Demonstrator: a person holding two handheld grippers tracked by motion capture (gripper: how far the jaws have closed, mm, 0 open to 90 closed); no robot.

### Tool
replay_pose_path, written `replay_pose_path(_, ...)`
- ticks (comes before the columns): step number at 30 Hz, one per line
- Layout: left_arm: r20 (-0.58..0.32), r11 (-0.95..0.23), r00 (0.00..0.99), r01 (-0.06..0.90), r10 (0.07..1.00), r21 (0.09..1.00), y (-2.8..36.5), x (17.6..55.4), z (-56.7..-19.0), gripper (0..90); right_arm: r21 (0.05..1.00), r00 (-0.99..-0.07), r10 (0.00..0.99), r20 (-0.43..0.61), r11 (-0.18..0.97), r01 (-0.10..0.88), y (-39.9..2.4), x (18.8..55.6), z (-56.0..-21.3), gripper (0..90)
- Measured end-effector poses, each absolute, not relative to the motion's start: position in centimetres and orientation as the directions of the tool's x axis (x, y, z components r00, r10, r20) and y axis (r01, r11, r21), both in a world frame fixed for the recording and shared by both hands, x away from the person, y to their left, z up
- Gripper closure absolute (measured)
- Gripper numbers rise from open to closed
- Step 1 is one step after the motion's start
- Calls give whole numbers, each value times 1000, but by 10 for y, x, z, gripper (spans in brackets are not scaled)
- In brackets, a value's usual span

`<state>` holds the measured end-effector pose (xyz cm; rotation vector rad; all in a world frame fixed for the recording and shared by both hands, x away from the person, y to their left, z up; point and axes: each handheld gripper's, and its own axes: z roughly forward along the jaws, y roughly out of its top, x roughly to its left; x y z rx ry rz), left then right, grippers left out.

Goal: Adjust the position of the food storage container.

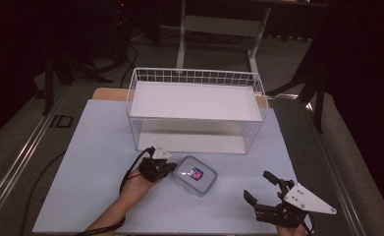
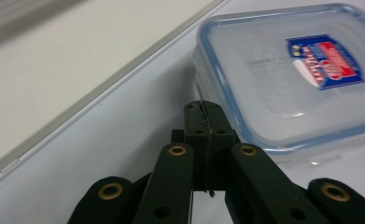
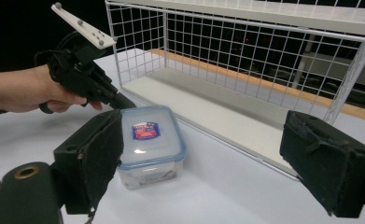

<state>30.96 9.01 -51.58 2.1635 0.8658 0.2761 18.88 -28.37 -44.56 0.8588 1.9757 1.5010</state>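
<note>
Resting on the pale blue table top, the clear rectangular plastic box with a blue-rimmed lid sits just in front of the white wire basket rack, at about six o'clock from it in the high view. The left gripper lies at nine o'clock of the box, its tip at the box's near corner; whether it touches cannot be told from above. The left gripper view settles the jaws: the two black pads are pressed together with nothing between them, their tip just short of the box's side wall, which the high view does not resolve. That view also shows the red and blue label on the lid. The right gripper rests at four o'clock of the box, well apart from it, jaws spread wide. The right gripper view looks between those open pads and shows the box's side, through which no contents can be made out. It also shows the rack's lower shelf bare beneath the upper one.
</note>
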Motion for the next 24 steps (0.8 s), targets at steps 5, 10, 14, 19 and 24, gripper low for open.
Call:
replay_pose_path(5, -83, -501, 774, 482, 627, 719, 86, 292, -514, 900, 968, -672, 740, -26, 188, 168, -283, 188, -445, 135)
replay_pose_path(10, -88, -525, 803, 463, 589, 714, 77, 272, -511, 900, 966, -676, 736, -35, 198, 165, -281, 189, -445, 135)
replay_pose_path(14, -101, -527, 816, 456, 569, 718, 73, 265, -509, 900, 966, -680, 732, -37, 200, 163, -280, 189, -446, 136)
replay_pose_path(19, -116, -523, 824, 453, 554, 722, 68, 260, -507, 900, 966, -688, 725, -36, 201, 161, -279, 190, -446, 136)
replay_pose_path(24, -93, -525, 796, 476, 598, 706, 72, 267, -510, 900, 966, -686, 727, -37, 202, 162, -279, 190, -446, 137)
